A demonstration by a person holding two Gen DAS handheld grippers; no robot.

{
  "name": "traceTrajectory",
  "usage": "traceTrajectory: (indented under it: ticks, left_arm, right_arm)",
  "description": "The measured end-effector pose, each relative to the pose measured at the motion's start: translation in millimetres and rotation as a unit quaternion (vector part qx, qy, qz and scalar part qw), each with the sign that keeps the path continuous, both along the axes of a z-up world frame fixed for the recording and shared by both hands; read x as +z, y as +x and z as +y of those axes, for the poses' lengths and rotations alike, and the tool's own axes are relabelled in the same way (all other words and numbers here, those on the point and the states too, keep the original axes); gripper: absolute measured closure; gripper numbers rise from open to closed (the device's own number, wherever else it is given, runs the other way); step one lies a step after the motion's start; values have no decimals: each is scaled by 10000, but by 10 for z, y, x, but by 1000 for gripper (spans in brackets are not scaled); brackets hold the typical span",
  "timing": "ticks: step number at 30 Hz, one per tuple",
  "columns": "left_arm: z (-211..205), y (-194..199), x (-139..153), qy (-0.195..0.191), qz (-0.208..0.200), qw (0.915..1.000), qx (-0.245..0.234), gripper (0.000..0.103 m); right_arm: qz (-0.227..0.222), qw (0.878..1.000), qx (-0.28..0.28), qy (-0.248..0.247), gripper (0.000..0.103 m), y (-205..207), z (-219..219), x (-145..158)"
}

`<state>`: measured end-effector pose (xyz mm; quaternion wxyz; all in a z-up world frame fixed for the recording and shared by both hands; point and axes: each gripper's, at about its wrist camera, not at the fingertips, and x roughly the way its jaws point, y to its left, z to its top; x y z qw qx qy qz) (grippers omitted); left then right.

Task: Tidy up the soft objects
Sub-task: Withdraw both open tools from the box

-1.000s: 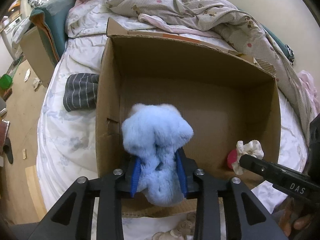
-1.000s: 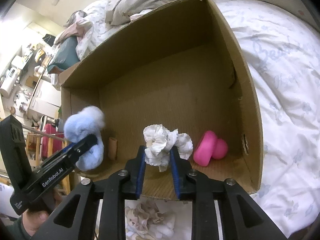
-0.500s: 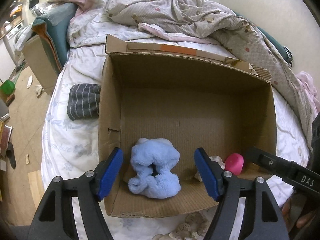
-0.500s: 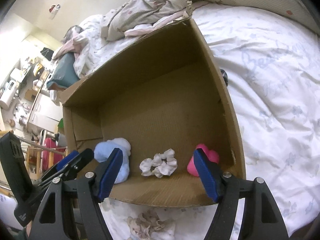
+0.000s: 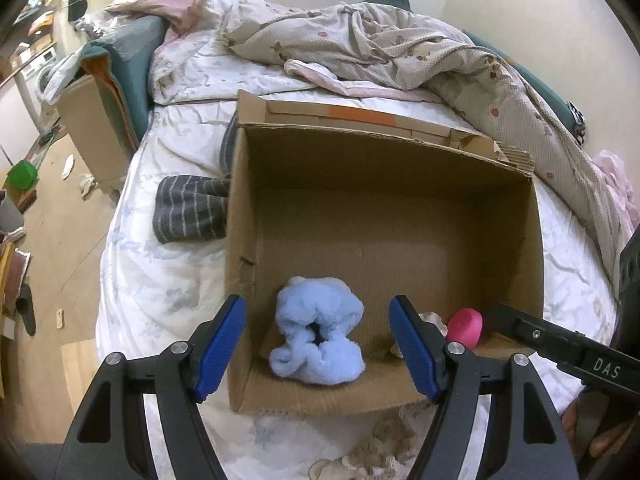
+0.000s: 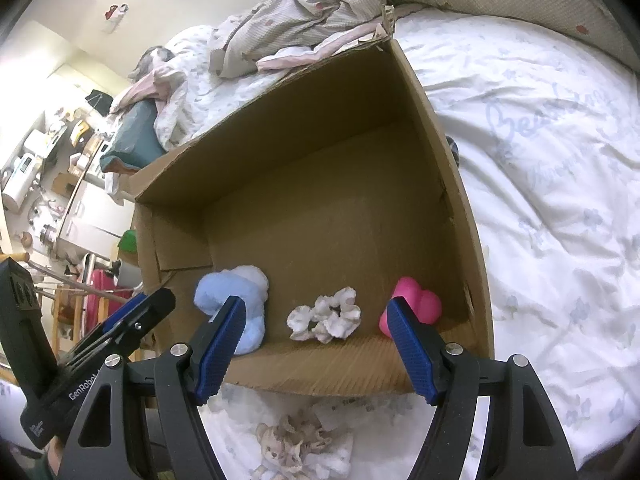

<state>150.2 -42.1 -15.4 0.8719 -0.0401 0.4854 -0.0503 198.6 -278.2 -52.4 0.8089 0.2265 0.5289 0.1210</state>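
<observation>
An open cardboard box stands on the bed. On its floor near the front wall lie a fluffy light-blue soft thing, a white frilly scrunchie and a pink soft toy. My left gripper hovers open above the blue thing, its blue pads wide apart and touching nothing. My right gripper hangs open over the scrunchie, also holding nothing. In the left wrist view the scrunchie is mostly hidden behind a finger, and the pink toy shows beside it.
A grey striped sock lies left of the box. A rumpled patterned duvet fills the far side of the bed. A small beige plush lies on the sheet in front of the box. Floor and furniture lie beyond the bed's left edge.
Both grippers have opened. The blue soft thing and the white scrunchie dropped from their pads onto the box floor. The left gripper has risen a little.
</observation>
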Motion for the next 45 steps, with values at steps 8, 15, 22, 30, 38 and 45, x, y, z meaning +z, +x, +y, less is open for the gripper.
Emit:
traceTrajectory:
  ticks: [8,15,22,30,38,45]
  left_arm:
    - [82,-260,94,86,9,9999,67,32]
    - [155,-513,102,11,93,9996,248,31]
    - [182,-725,71,50,143,9994,302,31]
    - [200,-884,8,24,272,9990,353,31]
    - [141,-998,-83,10,427,9985,336,31]
    - [172,-1013,-108,-13,465,9981,412,31]
  right_arm:
    - [-62,9999,109,-39,26,-226,11,101]
    - [-128,9997,170,-91,26,-427,-16,186]
    - [-116,9998,130,-78,26,-575,-63,203]
    - [-35,9997,153,-164,26,-732,-70,162]
    - [169,9993,229,-263,26,-860,-3,65]
    - [301,9989,198,-283,26,-893,-15,7]
